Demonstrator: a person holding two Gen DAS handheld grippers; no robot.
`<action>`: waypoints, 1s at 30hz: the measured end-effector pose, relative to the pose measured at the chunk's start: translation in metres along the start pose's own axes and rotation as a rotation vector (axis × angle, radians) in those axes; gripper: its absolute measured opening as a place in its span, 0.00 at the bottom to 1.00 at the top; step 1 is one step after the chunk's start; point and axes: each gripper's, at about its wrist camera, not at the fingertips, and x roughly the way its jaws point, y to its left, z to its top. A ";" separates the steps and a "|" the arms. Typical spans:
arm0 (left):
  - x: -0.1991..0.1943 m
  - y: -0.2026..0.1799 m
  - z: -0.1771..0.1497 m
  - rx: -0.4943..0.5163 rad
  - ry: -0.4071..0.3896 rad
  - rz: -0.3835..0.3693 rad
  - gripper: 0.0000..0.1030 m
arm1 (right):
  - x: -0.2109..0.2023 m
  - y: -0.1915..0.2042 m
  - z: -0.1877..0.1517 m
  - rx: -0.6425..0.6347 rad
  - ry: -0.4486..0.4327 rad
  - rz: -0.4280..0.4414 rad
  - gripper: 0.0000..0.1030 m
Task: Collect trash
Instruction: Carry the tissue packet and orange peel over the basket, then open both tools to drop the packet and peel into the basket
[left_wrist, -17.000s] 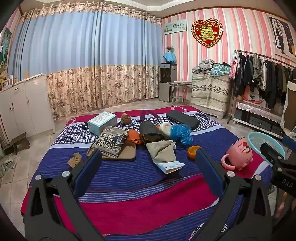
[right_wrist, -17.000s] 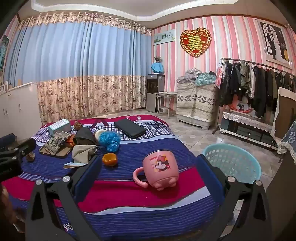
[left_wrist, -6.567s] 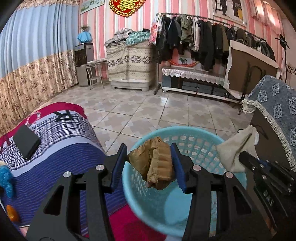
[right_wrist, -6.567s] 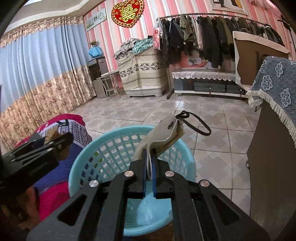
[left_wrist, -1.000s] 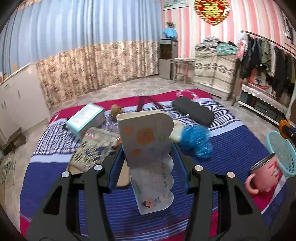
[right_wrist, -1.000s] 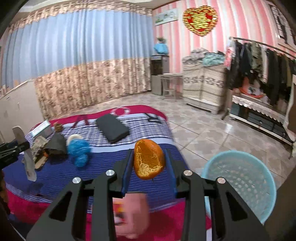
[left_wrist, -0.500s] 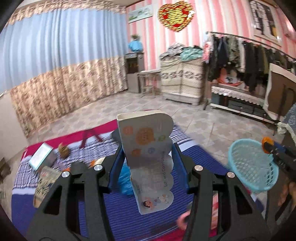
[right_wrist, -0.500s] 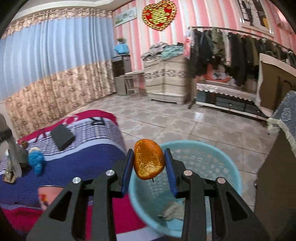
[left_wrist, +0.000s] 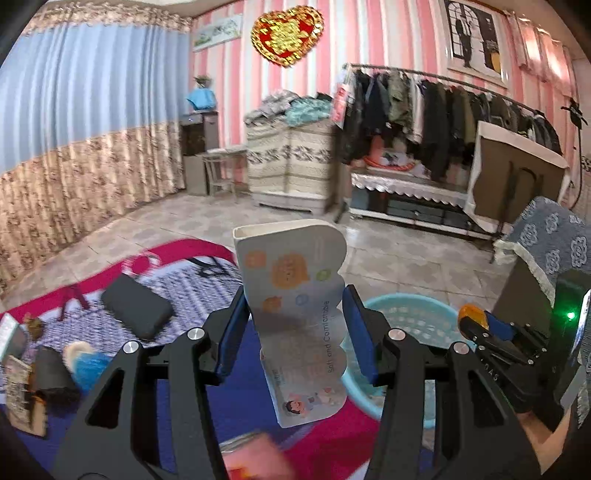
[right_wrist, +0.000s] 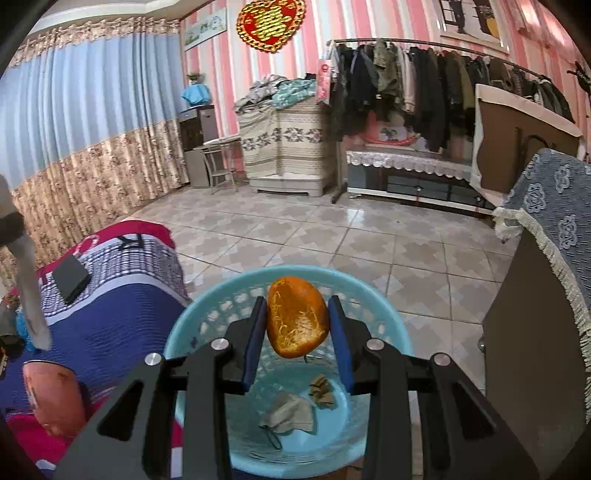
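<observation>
My left gripper (left_wrist: 293, 332) is shut on a white tissue packet (left_wrist: 295, 306) printed with orange and green patches, held upright above the bed's edge. The light blue basket (left_wrist: 413, 314) sits on the floor just beyond it, partly hidden by the packet. My right gripper (right_wrist: 297, 332) is shut on an orange peel (right_wrist: 297, 317) and hangs right over the basket (right_wrist: 207, 321). A grey mask (right_wrist: 290, 411) and a brown crumpled scrap (right_wrist: 323, 391) lie on the basket's bottom. The right gripper with its peel (left_wrist: 471, 314) also shows at the right of the left wrist view.
The striped blue and red bed (right_wrist: 122, 295) carries a black case (left_wrist: 136, 310), a blue scrunched bag (left_wrist: 90, 365), a pink mug (right_wrist: 51, 398) and other items at its far left. A dark cabinet with a blue fringed cloth (right_wrist: 546, 236) stands right of the basket. Tiled floor (right_wrist: 332, 232) stretches beyond.
Both grippers swung right from the bed toward the basket. The right one with the peel now sits lower over the basket; the left one's view has turned off the bed to face it.
</observation>
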 end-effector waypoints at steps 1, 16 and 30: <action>0.006 -0.007 -0.002 0.000 0.009 -0.011 0.49 | 0.001 -0.002 0.000 0.003 0.000 -0.005 0.33; 0.097 -0.091 -0.014 0.059 0.068 -0.067 0.49 | 0.026 -0.023 -0.012 0.045 0.029 -0.064 0.33; 0.130 -0.087 -0.018 0.041 0.104 -0.031 0.76 | 0.030 -0.037 -0.014 0.085 0.045 -0.071 0.33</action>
